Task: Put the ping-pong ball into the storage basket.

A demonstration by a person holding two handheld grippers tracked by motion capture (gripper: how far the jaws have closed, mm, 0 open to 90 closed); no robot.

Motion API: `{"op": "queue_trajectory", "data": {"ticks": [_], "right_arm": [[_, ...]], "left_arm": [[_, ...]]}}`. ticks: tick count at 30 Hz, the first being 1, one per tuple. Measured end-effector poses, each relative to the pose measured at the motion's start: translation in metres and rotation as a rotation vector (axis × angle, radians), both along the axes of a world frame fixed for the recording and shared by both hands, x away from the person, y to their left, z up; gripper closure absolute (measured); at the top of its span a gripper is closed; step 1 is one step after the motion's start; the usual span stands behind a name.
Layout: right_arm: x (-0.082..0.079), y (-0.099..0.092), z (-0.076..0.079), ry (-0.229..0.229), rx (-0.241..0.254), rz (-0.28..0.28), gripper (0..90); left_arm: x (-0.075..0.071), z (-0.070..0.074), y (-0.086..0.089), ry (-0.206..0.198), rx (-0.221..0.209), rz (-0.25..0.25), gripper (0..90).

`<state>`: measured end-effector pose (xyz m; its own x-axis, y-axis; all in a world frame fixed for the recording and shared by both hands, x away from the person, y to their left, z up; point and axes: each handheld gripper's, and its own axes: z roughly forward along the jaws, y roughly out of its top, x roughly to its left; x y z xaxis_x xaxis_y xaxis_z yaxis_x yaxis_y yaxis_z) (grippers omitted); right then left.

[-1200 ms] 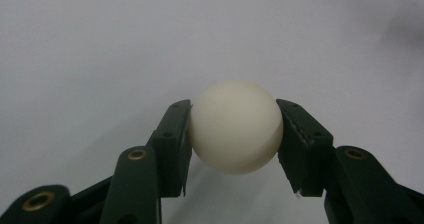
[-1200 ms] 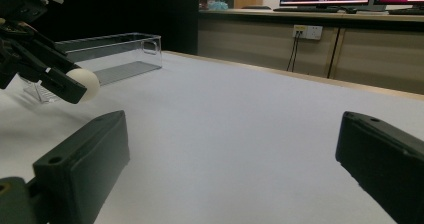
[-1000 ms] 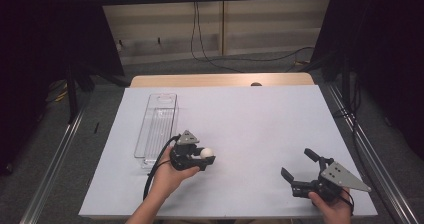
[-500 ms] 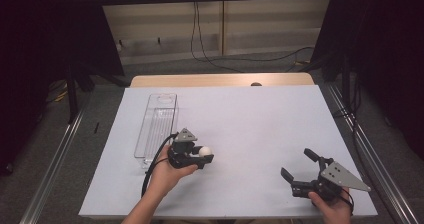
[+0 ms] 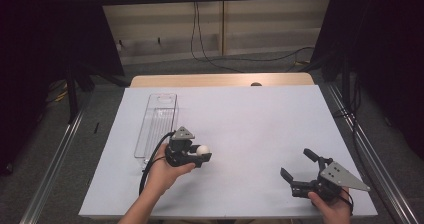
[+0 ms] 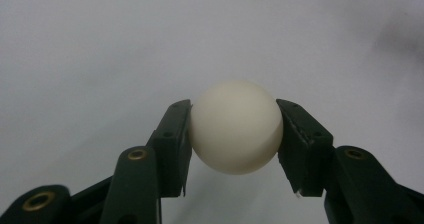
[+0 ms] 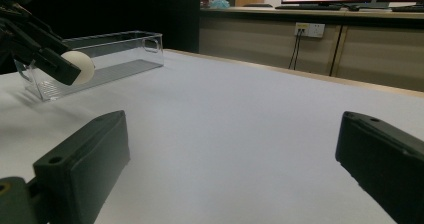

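Ball (image 6: 235,126) sits clamped in left gripper (image 5: 199,156), clear bin (image 5: 157,121) just beside it; right gripper (image 5: 300,165) gapes empty, well apart.

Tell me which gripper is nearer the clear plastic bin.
Left. The left gripper, shut on a white ball, sits just to the right of the clear bin's near end. The right gripper, open, is far off by the table's near right corner.

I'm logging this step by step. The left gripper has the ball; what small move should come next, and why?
Probably carry the ball a little toward the clear bin and lift it over the rim. The left gripper is shut on it just beside the bin, which looks empty, while the right gripper hangs open, far off.
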<state>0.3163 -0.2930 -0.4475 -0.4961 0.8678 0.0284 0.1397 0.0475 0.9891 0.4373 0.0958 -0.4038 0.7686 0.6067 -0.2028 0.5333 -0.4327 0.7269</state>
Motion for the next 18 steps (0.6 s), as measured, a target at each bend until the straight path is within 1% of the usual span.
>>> {"op": "queue_trajectory", "data": {"ticks": [1,2,3,5,7,9,10,11,12,13,18], "right_arm": [[0.0,0.0,0.0,0.001,0.0,0.0,0.4],[0.0,0.0,-0.0001,0.001,0.0,0.002,0.4],[-0.0001,0.0,0.0,0.002,0.0,0.003,0.4],[-0.0001,0.0003,0.0,0.003,0.001,0.001,0.4],[-0.0001,0.0,0.0,0.001,0.0,0.002,0.4],[0.0,0.0001,-0.0001,0.004,0.002,0.0,0.4],[0.0001,0.0001,-0.0001,0.004,0.002,0.0,0.5],[0.0001,0.0,-0.0002,0.002,0.0,0.0,0.5],[0.0001,0.0,-0.0002,0.002,0.0,0.001,0.4],[0.0,0.0001,-0.0001,0.003,0.001,0.0,0.4],[0.0002,-0.0004,-0.0001,0.001,0.001,-0.001,0.4]], "left_arm": [[0.0002,0.0005,0.0004,-0.001,0.006,-0.002,51.1],[0.0005,0.0007,0.0008,0.003,0.003,-0.008,51.1],[0.0005,0.0013,0.0008,0.001,0.008,-0.003,51.1],[0.001,0.0016,0.0012,0.0,-0.003,-0.003,51.1],[0.0012,0.0029,0.0021,0.005,0.009,-0.006,51.1],[0.0013,0.0036,0.0026,0.003,0.009,-0.001,51.1],[0.0014,0.0034,0.0028,0.003,-0.004,-0.001,51.1],[0.0016,0.0041,0.0032,0.004,-0.004,-0.002,51.1],[0.002,0.0045,0.0041,0.007,-0.003,-0.006,51.2],[0.002,0.0051,0.0046,0.004,0.008,0.0,51.1],[0.0024,0.0059,0.0058,0.005,0.008,-0.001,51.2]]}}
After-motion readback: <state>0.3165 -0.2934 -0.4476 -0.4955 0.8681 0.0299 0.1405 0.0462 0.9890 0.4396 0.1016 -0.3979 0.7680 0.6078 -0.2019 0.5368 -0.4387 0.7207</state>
